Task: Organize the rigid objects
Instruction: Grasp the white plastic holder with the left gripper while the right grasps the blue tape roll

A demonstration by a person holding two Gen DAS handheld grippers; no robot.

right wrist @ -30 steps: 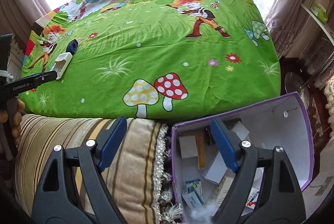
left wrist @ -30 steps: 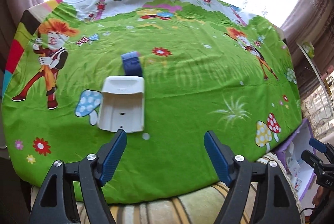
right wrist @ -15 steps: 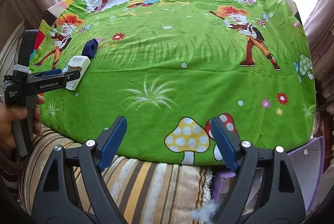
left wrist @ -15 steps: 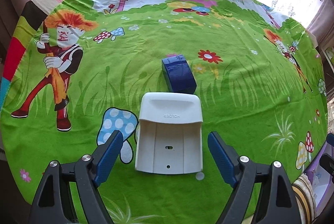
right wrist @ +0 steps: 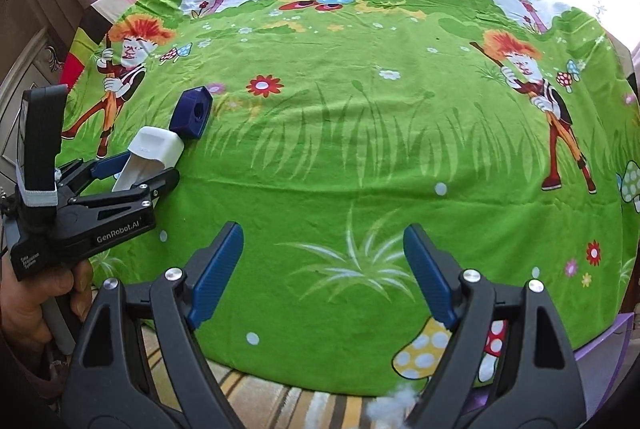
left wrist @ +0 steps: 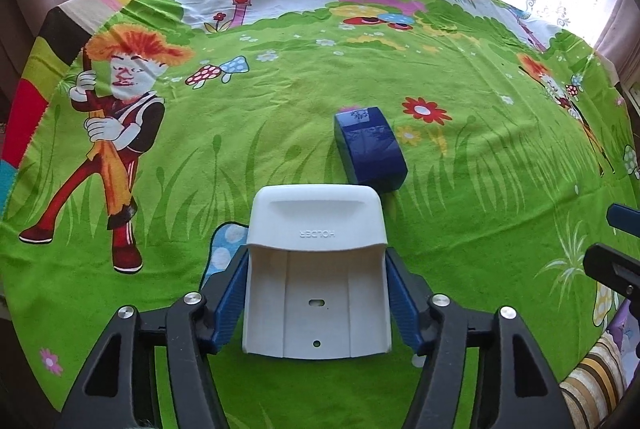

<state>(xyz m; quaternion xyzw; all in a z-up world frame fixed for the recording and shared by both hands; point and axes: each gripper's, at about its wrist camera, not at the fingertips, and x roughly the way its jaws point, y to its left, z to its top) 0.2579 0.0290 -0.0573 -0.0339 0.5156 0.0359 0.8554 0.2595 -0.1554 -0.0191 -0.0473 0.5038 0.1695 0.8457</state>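
- Since the earlier frame, left gripper (left wrist: 316,293) has dropped over the white holder (left wrist: 316,269); jaws have just been closing, pads now flank it, seemingly touching both sides.
- Green cartoon sheet (right wrist: 360,157) covers the surface; bright window with lace curtain behind.
- Right gripper (right wrist: 324,273) hovers spread wide, nothing between the fingers, angled down at the sheet's near edge.
- Blue block (left wrist: 370,149) lies just behind the holder.
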